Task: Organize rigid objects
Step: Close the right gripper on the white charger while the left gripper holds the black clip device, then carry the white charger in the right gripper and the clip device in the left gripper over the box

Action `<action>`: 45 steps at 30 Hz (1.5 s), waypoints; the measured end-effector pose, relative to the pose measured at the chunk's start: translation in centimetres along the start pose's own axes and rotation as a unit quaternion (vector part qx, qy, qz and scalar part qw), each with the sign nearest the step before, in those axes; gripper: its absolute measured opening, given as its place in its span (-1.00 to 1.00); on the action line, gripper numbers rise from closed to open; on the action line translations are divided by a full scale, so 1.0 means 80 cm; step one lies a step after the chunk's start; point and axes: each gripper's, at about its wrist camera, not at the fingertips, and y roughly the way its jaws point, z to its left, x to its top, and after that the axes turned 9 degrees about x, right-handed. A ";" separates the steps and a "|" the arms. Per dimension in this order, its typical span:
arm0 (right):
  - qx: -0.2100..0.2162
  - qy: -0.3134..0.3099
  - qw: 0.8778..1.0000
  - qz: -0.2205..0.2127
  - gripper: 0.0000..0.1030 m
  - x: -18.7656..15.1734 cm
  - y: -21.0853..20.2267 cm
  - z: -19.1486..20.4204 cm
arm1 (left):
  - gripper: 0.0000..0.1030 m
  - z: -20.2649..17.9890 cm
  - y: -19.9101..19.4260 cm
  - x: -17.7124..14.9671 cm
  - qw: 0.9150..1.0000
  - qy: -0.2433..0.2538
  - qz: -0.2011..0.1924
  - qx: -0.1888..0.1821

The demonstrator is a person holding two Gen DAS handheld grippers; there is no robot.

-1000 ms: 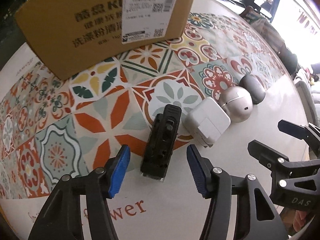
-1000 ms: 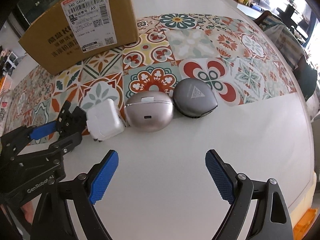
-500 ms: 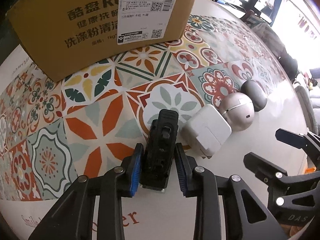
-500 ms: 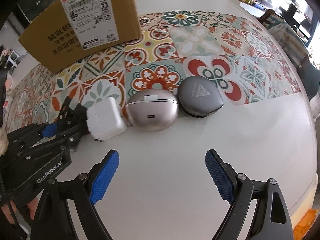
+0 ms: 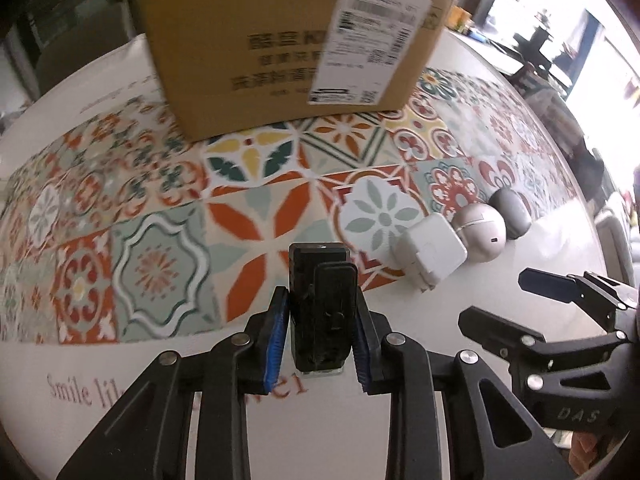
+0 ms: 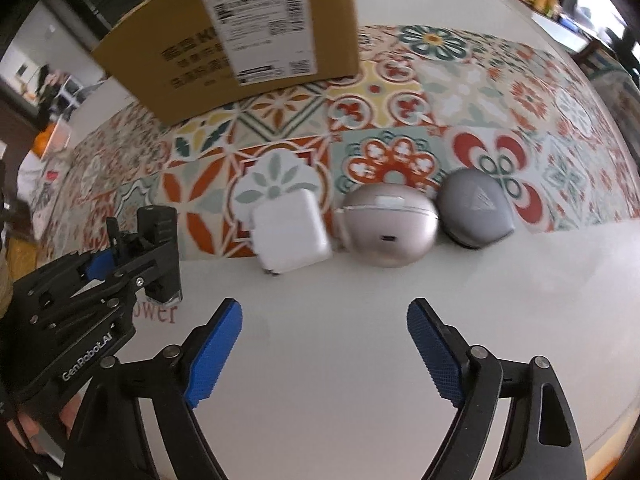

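The black clip-like device (image 5: pixel 320 316) sits pinched between the blue-padded jaws of the left gripper (image 5: pixel 320 334), to the left of the white charger (image 5: pixel 434 250), apart from it; right of the charger, touching in a row along the patterned mat's (image 5: pixel 160 216) edge, lie a rose-metal round case (image 6: pixel 390 230) and a grey case (image 6: pixel 472 210); behind it stands a cardboard box (image 5: pixel 280 48); the right gripper (image 6: pixel 324 346) hovers over the white counter (image 6: pixel 360 360) before the charger, jaws spread wide.
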 end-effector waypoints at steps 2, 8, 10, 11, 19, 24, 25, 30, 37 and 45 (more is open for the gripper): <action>0.007 -0.015 1.000 0.003 0.59 0.003 0.001 0.008 | -0.44 0.008 -0.005 -0.006 1.000 -0.012 -0.001 0.005; 0.023 -0.069 0.997 -0.002 0.53 0.016 -0.001 0.030 | -0.44 0.021 -0.017 -0.014 0.999 -0.046 -0.004 0.020; 0.032 -0.082 0.996 -0.001 0.49 0.023 0.000 0.034 | -0.44 0.023 -0.019 -0.014 0.998 -0.056 -0.004 0.029; 0.036 -0.087 0.996 0.000 0.46 0.027 0.002 0.035 | -0.44 0.025 -0.021 -0.014 0.998 -0.062 -0.006 0.032; 0.048 -0.108 0.993 0.015 0.33 0.049 0.019 0.032 | -0.43 0.028 -0.021 -0.014 0.994 -0.095 -0.007 0.047; 0.046 -0.117 0.992 0.032 0.25 0.054 0.034 0.029 | -0.43 0.030 -0.013 -0.016 0.993 -0.107 0.002 0.056; 0.044 -0.117 0.992 0.034 0.25 0.055 0.037 0.029 | -0.43 0.031 -0.011 -0.016 0.992 -0.110 0.004 0.056; 0.038 -0.118 0.991 0.047 0.20 0.058 0.050 0.026 | -0.43 0.033 -0.006 -0.017 0.991 -0.117 0.010 0.061; 0.023 -0.124 0.991 0.052 0.12 0.059 0.057 0.027 | -0.43 0.038 0.004 -0.017 0.990 -0.123 0.021 0.064; 0.021 -0.118 0.992 0.046 -0.08 0.059 0.059 0.030 | -0.43 0.039 -0.003 -0.016 0.991 -0.117 0.016 0.068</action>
